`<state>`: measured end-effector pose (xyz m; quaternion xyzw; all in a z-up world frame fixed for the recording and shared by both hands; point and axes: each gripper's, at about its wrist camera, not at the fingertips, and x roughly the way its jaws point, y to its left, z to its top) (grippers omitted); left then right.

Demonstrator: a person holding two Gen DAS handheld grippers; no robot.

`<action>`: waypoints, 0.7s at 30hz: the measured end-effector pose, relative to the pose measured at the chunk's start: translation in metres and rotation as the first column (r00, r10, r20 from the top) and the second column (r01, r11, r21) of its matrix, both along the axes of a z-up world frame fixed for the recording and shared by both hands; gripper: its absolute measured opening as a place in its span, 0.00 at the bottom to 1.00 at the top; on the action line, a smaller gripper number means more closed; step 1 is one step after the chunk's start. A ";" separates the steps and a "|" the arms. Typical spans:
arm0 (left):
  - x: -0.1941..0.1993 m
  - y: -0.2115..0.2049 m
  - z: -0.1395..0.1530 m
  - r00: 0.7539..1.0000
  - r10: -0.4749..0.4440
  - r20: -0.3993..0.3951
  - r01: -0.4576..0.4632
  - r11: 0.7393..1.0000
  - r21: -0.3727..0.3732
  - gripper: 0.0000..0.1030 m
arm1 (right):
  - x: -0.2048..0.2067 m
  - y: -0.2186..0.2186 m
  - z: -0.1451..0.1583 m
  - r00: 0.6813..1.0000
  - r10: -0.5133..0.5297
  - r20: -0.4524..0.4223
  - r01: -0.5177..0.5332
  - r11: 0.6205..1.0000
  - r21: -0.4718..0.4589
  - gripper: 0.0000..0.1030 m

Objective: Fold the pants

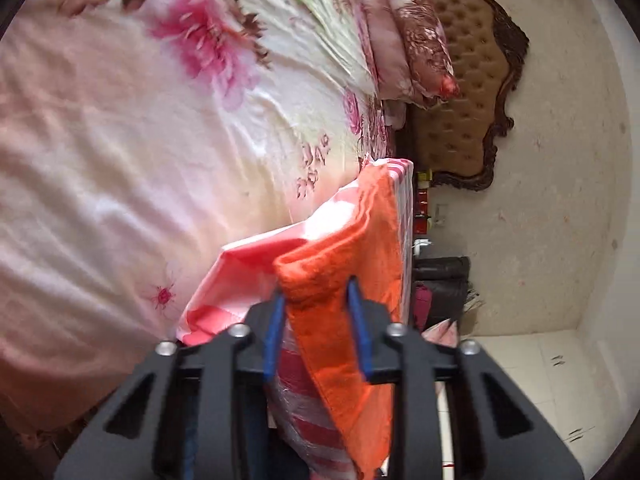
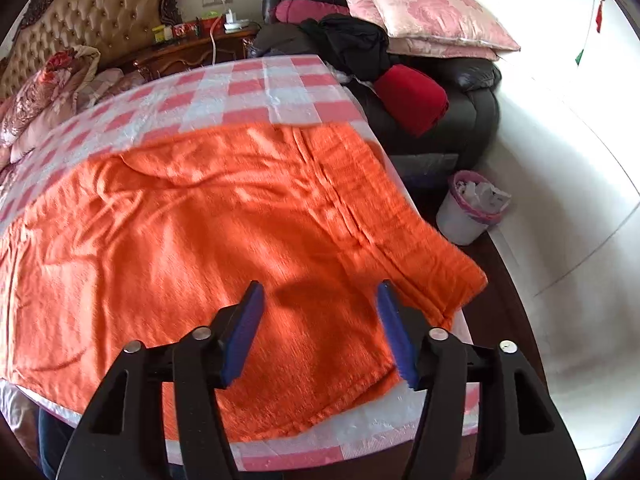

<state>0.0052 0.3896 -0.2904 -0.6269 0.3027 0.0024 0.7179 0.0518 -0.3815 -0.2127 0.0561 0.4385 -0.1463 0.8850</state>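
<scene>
Checked tabletop (image 2: pixel 280 76) beside a bed carries the orange pants (image 2: pixel 200 220), soft and limp. Left gripper (image 1: pixel 316 292) has its jaws pinching a folded edge; right gripper (image 2: pixel 320 292) hovers, jaws spread. Grip hems, likely.

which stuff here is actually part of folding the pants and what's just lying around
In the job:
orange pants
checked table cover
left gripper, a fold of the pants between its pads
right gripper, open above them

Lying about:
waste bin
pink cushions
red cloth
headboard

The left gripper (image 1: pixel 316 292), low in the frame, pinches orange cloth. The right gripper (image 2: pixel 318 292) stands open, low centre.
</scene>
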 end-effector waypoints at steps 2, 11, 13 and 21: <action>0.006 -0.002 0.016 1.000 -0.017 -0.023 0.019 0.996 0.087 0.15 | 0.011 0.000 0.013 1.000 0.010 0.030 -0.009 1.000 -0.018 0.57; 0.032 -0.019 0.069 0.975 -0.109 -0.193 0.181 0.891 0.415 0.13 | 0.115 0.041 0.000 0.975 0.205 -0.090 -0.220 0.950 -0.222 0.58; 0.036 -0.019 0.080 0.974 -0.124 -0.187 0.196 0.876 0.440 0.13 | 0.126 0.037 -0.012 0.972 0.204 -0.117 -0.226 0.946 -0.231 0.57; 0.104 -0.034 0.080 0.950 -0.144 -0.276 0.280 0.782 0.556 0.13 | 0.125 0.028 -0.018 0.983 0.168 -0.070 -0.181 0.939 -0.293 0.58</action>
